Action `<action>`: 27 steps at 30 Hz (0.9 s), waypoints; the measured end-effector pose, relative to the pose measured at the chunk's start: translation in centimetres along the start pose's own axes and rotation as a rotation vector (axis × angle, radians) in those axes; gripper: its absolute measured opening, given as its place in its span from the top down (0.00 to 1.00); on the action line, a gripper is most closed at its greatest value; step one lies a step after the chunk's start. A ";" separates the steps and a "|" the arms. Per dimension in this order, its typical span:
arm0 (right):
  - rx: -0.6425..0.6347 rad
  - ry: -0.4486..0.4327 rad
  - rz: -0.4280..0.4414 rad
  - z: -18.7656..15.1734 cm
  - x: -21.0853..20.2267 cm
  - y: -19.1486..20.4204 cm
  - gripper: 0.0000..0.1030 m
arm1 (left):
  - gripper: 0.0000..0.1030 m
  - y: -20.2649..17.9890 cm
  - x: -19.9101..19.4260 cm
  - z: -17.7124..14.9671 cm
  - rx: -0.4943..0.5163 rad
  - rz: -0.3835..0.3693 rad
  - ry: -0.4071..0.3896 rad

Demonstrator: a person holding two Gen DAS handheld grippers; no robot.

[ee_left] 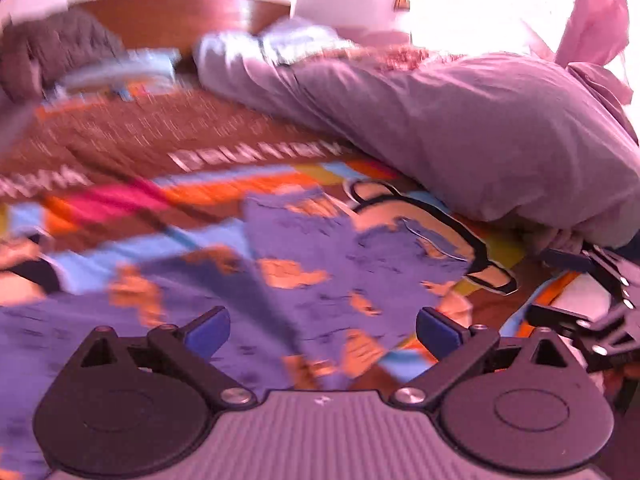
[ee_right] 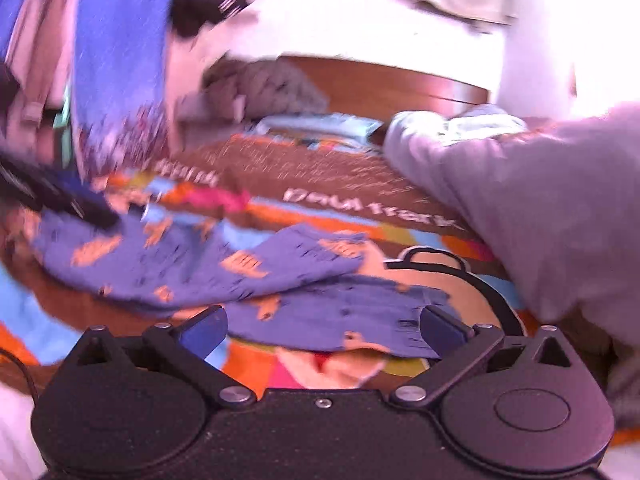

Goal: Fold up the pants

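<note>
1. The pants [ee_left: 328, 264] lie spread on the bedspread [ee_left: 248, 184], purple with orange patches, legs splayed apart towards the far end. The right wrist view shows one leg crossing partly over the other [ee_right: 256, 264].
2. The left gripper [ee_left: 323, 326] hangs over the pants with fingers wide and nothing between them. The right gripper [ee_right: 323, 326] is likewise wide and empty, low over a leg end near the bed's near edge.
3. Risk: both views are smeared with motion, so a pinch made at this pace could miss the hem, or catch the bedspread along with the thin cloth and drag both.
4. Risk: with the legs overlapping, a grab may take two layers or the wrong leg, and the fold would come out skewed.
5. The duvet [ee_left: 460, 132], a bulky grey-lilac heap, sits along the bed's right side just beside the pants; it crowds the right gripper and leaves little flat room there.
6. A grey knit bundle [ee_left: 52, 52] and loose cloths lie at the far edge by the headboard [ee_left: 180, 16], well apart from the pants.
7. The bedspread's busy print makes the pants' edges hard to pick out.
</note>
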State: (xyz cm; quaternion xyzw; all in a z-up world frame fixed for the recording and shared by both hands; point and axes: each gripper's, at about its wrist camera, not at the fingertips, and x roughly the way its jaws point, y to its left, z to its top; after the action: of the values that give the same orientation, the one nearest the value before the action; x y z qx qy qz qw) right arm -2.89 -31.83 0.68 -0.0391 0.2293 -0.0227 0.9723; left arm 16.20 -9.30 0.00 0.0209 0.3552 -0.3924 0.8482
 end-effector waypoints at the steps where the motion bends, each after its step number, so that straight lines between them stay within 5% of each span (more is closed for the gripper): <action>1: 0.033 -0.018 0.002 -0.2 -0.5 -1.1 0.01 | 0.03 0.2 1.4 0.2 -0.037 -0.008 0.021; 6: 0.231 -0.077 0.007 -0.7 -1.6 -5.5 0.01 | 0.22 2.9 5.4 -0.5 -0.326 0.030 0.111; 10: 0.339 -0.077 -0.016 -1.1 -0.2 -7.3 0.01 | 0.39 4.3 5.6 -2.1 -0.483 -0.010 0.087; 16: 0.319 0.064 0.034 -2.1 2.7 -6.5 0.01 | 0.86 5.2 5.7 -4.8 -0.613 -0.055 0.031; 22: 0.183 0.162 0.116 -1.5 4.8 -4.9 0.04 | 0.95 6.7 5.2 -6.8 -0.698 -0.136 -0.065; 27: 0.033 0.228 0.164 4.3 10.9 -3.3 0.11 | 0.95 6.7 5.7 -6.9 -0.695 -0.156 -0.061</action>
State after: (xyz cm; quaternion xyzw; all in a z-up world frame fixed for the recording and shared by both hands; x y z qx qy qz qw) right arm 8.68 -35.55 -0.06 -0.0013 0.3404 0.0486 0.9390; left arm 19.21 -6.27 -10.32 -0.3078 0.4423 -0.3119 0.7825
